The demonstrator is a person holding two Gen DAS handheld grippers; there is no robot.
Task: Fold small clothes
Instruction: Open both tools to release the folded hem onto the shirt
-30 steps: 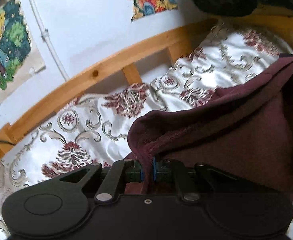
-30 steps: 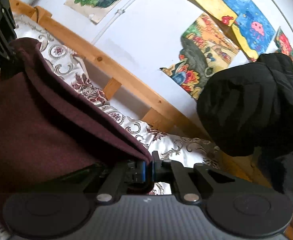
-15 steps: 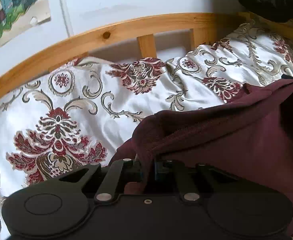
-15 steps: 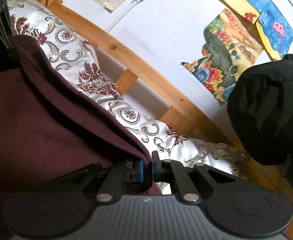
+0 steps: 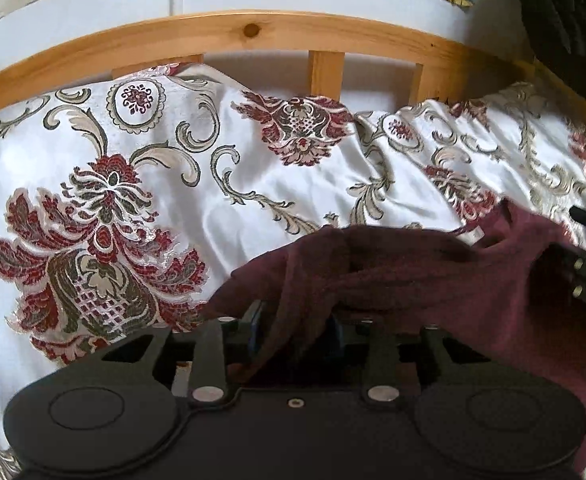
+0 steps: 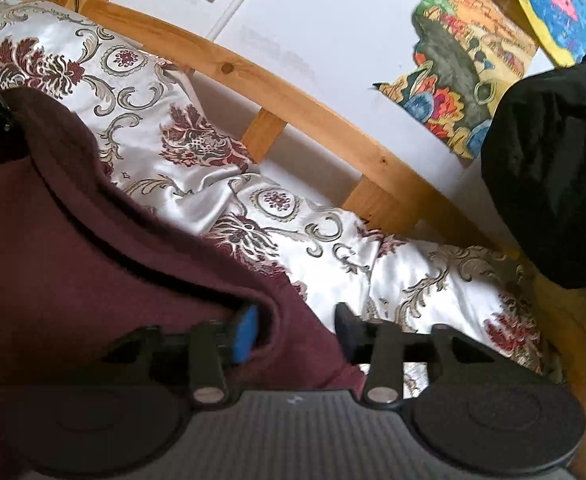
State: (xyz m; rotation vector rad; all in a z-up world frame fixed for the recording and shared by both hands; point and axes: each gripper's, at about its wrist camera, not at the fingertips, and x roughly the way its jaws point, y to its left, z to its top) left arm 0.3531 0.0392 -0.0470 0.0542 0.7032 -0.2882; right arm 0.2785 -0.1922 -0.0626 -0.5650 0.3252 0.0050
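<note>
left claw (image 5: pixel 295 330) spread, maroon garment (image 5: pixel 433 276) bunched between fingers, tips hidden | right claw (image 6: pixel 297 330) spread astride garment edge | garment on bed (image 5: pixel 181 184), lower part cut off

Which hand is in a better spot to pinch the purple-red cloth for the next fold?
Probably left: the left gripper is open with the maroon cloth filling its gap; the right gripper straddles only an edge.
</note>
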